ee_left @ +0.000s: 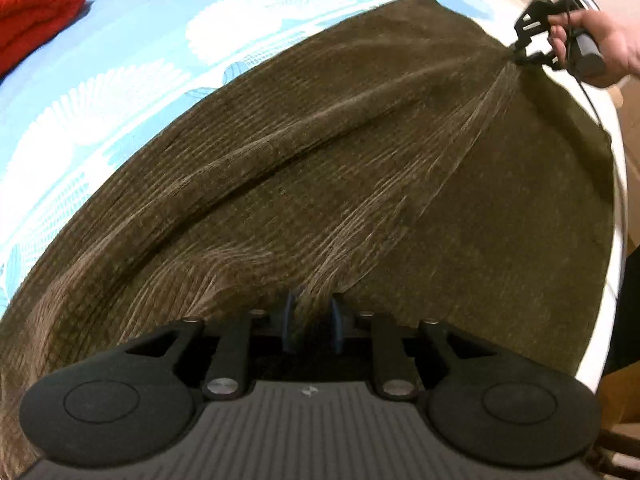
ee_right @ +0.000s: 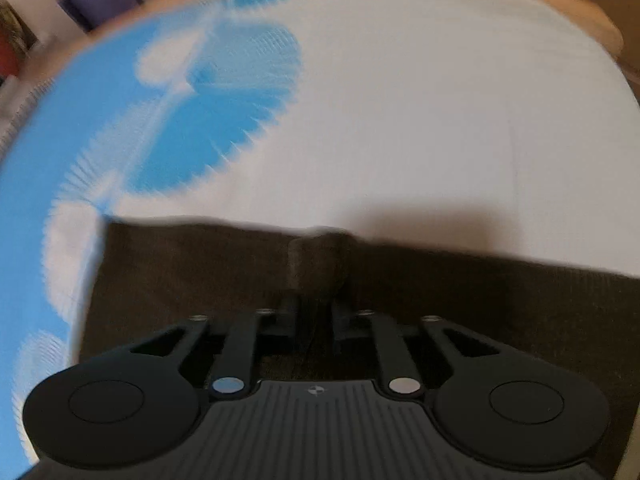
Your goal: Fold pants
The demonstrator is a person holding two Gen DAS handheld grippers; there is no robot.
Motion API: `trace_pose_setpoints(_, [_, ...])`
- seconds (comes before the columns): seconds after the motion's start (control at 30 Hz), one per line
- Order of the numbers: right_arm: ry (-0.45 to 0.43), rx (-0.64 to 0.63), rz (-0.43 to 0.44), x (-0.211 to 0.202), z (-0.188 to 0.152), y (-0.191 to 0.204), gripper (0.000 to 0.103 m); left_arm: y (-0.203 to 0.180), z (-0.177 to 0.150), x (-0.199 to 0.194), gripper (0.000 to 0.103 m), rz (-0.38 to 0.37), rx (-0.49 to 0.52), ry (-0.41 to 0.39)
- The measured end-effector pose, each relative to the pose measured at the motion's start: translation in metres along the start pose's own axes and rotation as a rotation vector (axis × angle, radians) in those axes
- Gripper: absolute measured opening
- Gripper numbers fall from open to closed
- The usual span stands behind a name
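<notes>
While both hand-held grippers, left (ee_left: 311, 322) and right (ee_right: 314, 304), pinch the olive corduroy pants (ee_left: 320, 184), cloth stretches taut between them across the bed (ee_left: 132, 60).

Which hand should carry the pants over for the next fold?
Probably the right. Its gripper pinches the pants at their edge, with bare sheet just beyond. The left gripper grips bunched cloth further in.

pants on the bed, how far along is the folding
Done: the olive pants look laid double on the blue and white sheet, though that's unclear. In hand: the left gripper and the right gripper each pinch an end, the cloth taut between them. Left: no crosswise fold shows yet.
</notes>
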State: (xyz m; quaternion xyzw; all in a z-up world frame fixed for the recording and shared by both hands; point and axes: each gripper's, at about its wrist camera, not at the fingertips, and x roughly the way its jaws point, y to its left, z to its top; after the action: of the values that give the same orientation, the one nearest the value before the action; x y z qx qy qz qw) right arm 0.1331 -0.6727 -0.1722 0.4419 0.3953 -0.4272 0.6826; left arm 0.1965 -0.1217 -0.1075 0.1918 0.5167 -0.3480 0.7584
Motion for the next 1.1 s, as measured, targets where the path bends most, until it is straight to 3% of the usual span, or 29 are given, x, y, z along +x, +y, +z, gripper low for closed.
trace_pose_setpoints(0.17, [-0.082, -0.028, 0.045, -0.030, 0.001, 0.006, 0.034, 0.032, -0.007, -0.042, 0.035, -0.049, -0.100, -0.114])
trace_pose_setpoints(0.37, [-0.149, -0.139, 0.173, -0.068, -0.013, 0.025, 0.034, 0.100, -0.050, -0.096, 0.036, 0.026, -0.318, -0.190])
trace_pose_setpoints(0.63, [-0.244, -0.478, 0.421, -0.159, -0.041, 0.056, 0.034, 0.163, -0.153, -0.131, 0.036, 0.144, -0.488, -0.117])
trace_pose_setpoints(0.77, [-0.217, -0.614, 0.548, -0.202, -0.067, 0.049, 0.034, 0.192, -0.212, -0.142, 0.037, 0.221, -0.602, -0.088])
trace_pose_setpoints(0.8, [-0.212, -0.650, 0.567, -0.209, -0.075, 0.045, 0.034, 0.200, -0.221, -0.144, 0.041, 0.227, -0.640, -0.094])
trace_pose_setpoints(0.87, [-0.227, -0.727, 0.577, -0.218, -0.093, 0.034, 0.034, 0.215, -0.239, -0.147, 0.051, 0.234, -0.730, -0.121])
trace_pose_setpoints(0.93, [-0.254, -0.797, 0.572, -0.222, -0.111, 0.020, 0.034, 0.227, -0.253, -0.146, 0.052, 0.225, -0.797, -0.135])
trace_pose_setpoints(1.0, [-0.234, -0.873, 0.507, -0.220, -0.123, 0.012, 0.034, 0.236, -0.262, -0.142, 0.053, 0.208, -0.850, -0.155])
trace_pose_setpoints(1.03, [-0.250, -0.895, 0.495, -0.225, -0.128, 0.010, 0.034, 0.238, -0.266, -0.139, 0.064, 0.194, -0.883, -0.184])
trace_pose_setpoints(1.1, [-0.330, -0.926, 0.467, -0.232, -0.131, 0.007, 0.034, 0.244, -0.265, -0.124, 0.068, 0.178, -0.913, -0.182])
